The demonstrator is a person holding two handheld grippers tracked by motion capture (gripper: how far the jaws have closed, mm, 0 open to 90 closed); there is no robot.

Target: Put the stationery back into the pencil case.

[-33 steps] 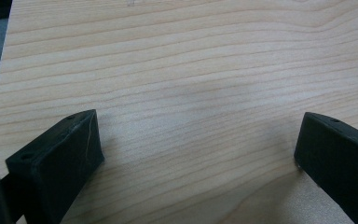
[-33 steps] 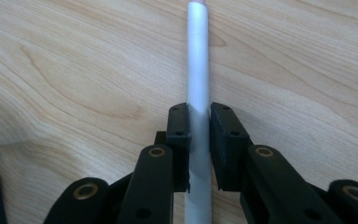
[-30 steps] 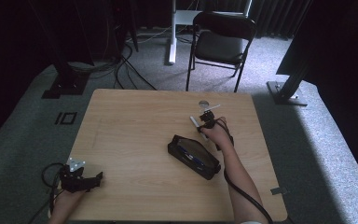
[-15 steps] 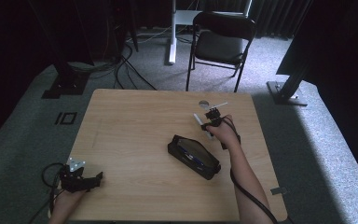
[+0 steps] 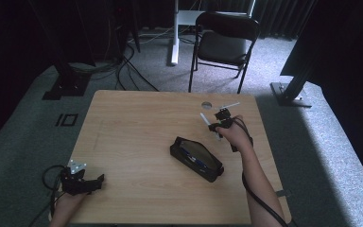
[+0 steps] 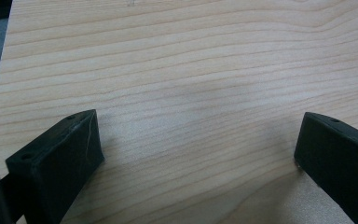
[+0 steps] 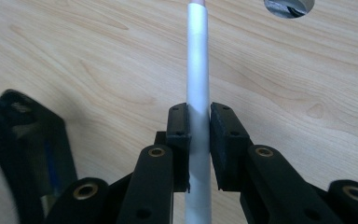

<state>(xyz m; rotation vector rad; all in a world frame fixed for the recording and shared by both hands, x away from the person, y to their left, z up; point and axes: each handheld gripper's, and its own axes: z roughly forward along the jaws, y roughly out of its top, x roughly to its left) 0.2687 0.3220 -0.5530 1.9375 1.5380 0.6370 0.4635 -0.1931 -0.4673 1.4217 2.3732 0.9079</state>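
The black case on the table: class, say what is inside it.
The black case lies open on the table; something dark with a blue edge sits inside. Shadow hides what it is. The right gripper holds a white pen.

Black tongs (image 7: 199, 140), brass-ringed screw holes

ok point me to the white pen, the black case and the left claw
white pen (image 7: 197, 60), right gripper view, on its barrel above the pads
black case (image 5: 196, 158), high view, on the middle of its open top
left claw (image 6: 196, 149), left gripper view, midway between its two open fingertips
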